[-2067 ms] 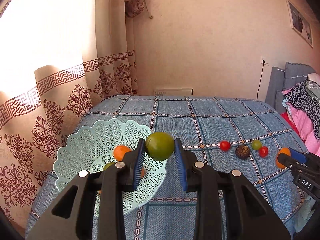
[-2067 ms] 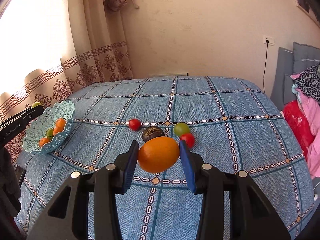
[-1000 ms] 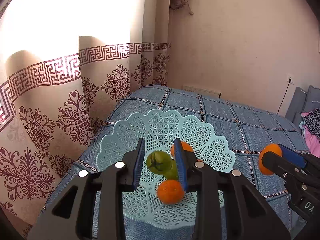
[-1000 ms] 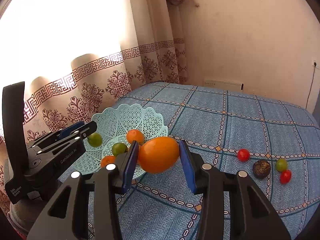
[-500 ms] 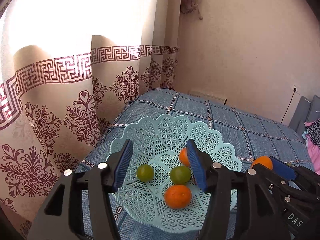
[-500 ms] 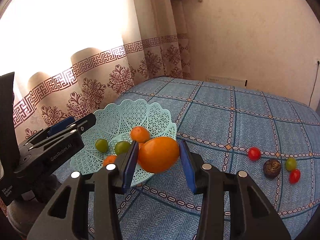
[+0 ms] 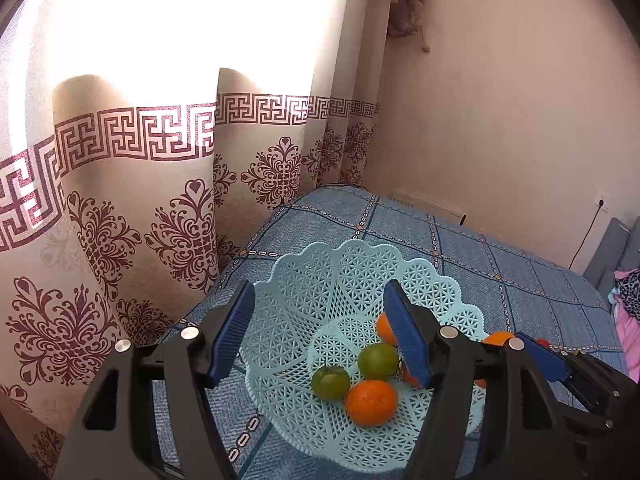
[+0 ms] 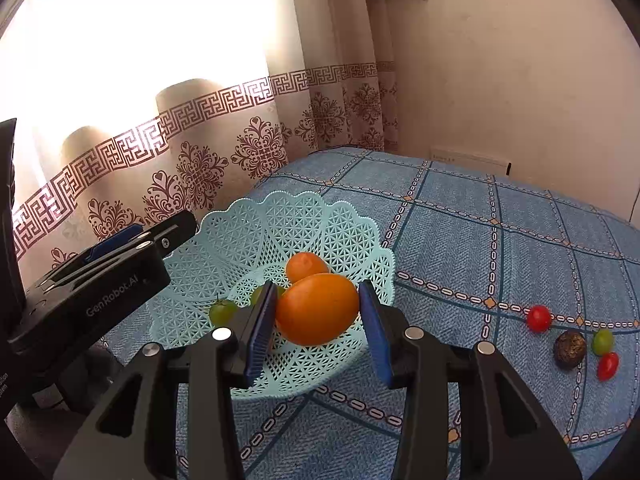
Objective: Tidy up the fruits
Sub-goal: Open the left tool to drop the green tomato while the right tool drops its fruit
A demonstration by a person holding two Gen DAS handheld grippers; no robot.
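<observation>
Two grippers over blue checked bedspread (image 8: 500,248) by curtain (image 7: 160,200): left (image 7: 320,334) gaping empty, right (image 8: 318,326) clamping orange (image 8: 316,307).

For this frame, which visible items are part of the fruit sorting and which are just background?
Job items:
- basket, holding oranges and green fruits
- large orange in the right gripper
- left gripper, open over the basket
- loose fruits on the bedspread: red tomato, dark fruit, green fruit, second red tomato

Background:
- curtain
- wall
- bedspread
</observation>
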